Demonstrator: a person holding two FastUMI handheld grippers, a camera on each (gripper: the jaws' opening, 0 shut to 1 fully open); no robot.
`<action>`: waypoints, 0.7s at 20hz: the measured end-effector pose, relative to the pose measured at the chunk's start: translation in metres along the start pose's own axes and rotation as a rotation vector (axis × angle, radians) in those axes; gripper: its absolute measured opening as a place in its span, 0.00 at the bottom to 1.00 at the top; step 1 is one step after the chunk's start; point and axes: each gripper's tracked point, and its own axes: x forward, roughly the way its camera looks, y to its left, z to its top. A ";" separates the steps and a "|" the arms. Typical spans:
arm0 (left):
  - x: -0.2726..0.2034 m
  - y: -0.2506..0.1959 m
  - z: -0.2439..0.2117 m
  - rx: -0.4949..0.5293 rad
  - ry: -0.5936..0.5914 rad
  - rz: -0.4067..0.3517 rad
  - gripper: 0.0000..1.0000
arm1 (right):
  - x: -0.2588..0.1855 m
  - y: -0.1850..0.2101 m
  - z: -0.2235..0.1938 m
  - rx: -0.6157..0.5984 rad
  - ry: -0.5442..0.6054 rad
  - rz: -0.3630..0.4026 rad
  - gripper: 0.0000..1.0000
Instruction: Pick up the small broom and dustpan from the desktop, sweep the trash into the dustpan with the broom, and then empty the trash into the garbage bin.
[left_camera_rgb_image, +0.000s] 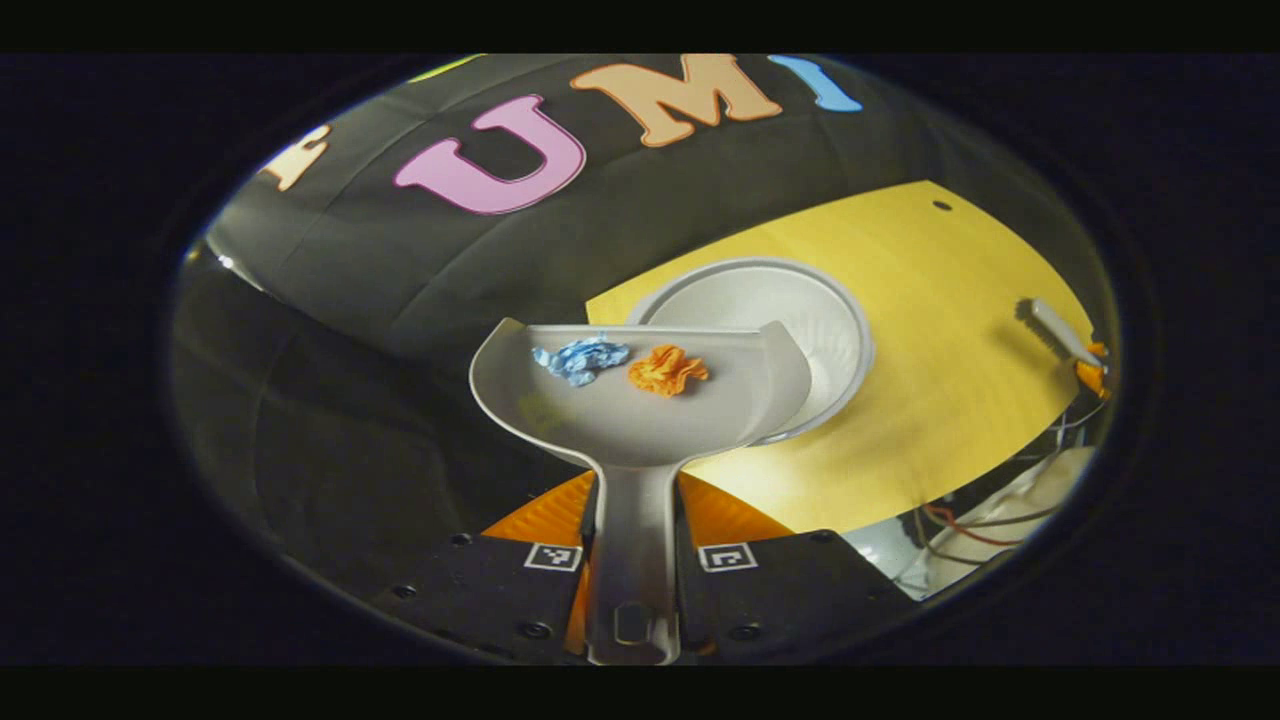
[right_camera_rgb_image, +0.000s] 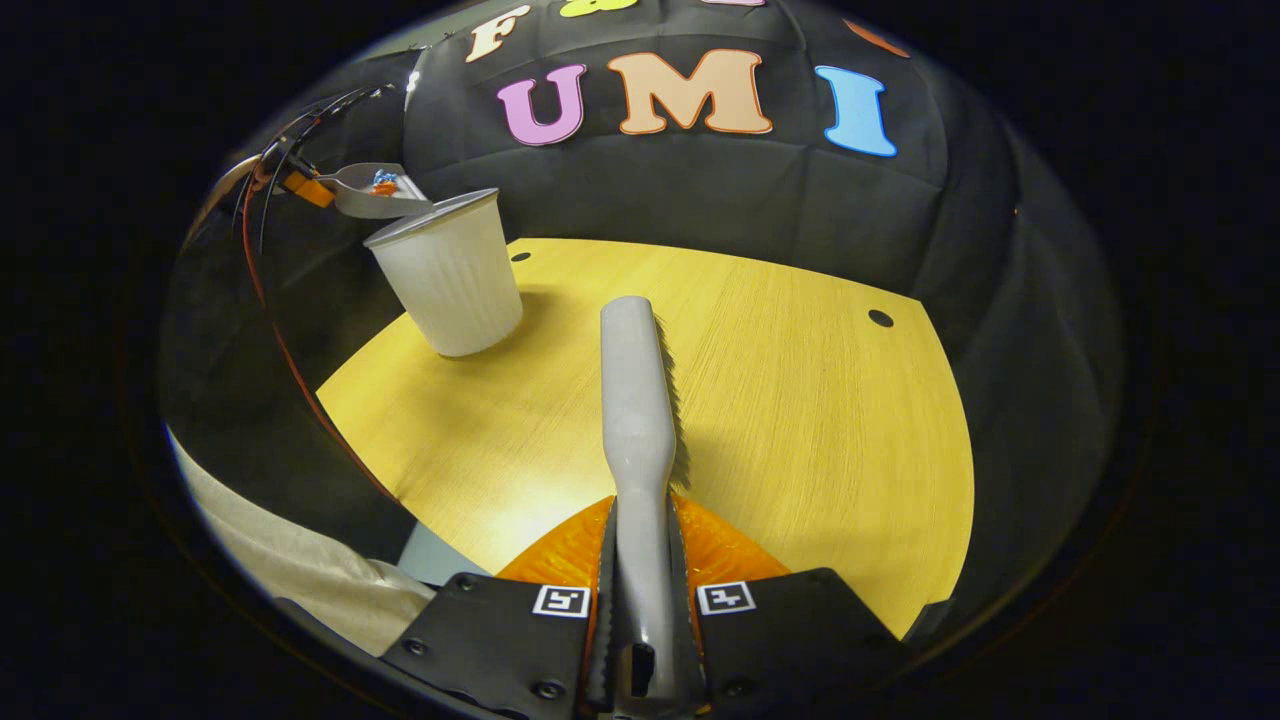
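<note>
My left gripper (left_camera_rgb_image: 632, 560) has both fingers clamped on the handle of the dustpan (left_camera_rgb_image: 640, 395), low on the stem, so the pan reaches out ahead of me and stays about level. I judge that is why the trash has not slid off: the blue scrap (left_camera_rgb_image: 580, 358) and the orange scrap (left_camera_rgb_image: 668, 369) lie side by side near the pan's front lip. That lip hangs over the near rim of the garbage bin (left_camera_rgb_image: 840, 330), a white ribbed cup standing near the desktop's (left_camera_rgb_image: 940, 330) left edge. The pan is raised above the bin, not resting on it as far as I can tell; the right gripper view shows it held high beside the bin's rim (right_camera_rgb_image: 432, 215).

My right gripper (right_camera_rgb_image: 640, 600) is pressed shut on the handle of the broom (right_camera_rgb_image: 632, 390), which points forward over the middle of the desktop, bristles turned to one side and off the wood. I take it the broom is parked there, well apart from the bin, so it does not get in the way of the tipping.

Sweeping looks done; what remains is the emptying. The next move, I think, is to tilt the pan forward over the opening, slowly, since the light scraps could drop outside the rim.
</note>
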 end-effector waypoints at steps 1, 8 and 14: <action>0.003 0.005 0.000 0.030 0.015 0.011 0.28 | 0.000 -0.001 0.000 0.007 -0.002 -0.005 0.25; 0.012 0.005 -0.002 0.096 0.039 0.015 0.28 | -0.002 -0.010 0.001 0.034 -0.008 -0.027 0.24; 0.015 -0.005 0.000 0.053 -0.028 -0.013 0.28 | -0.004 -0.012 0.012 0.027 -0.018 -0.035 0.22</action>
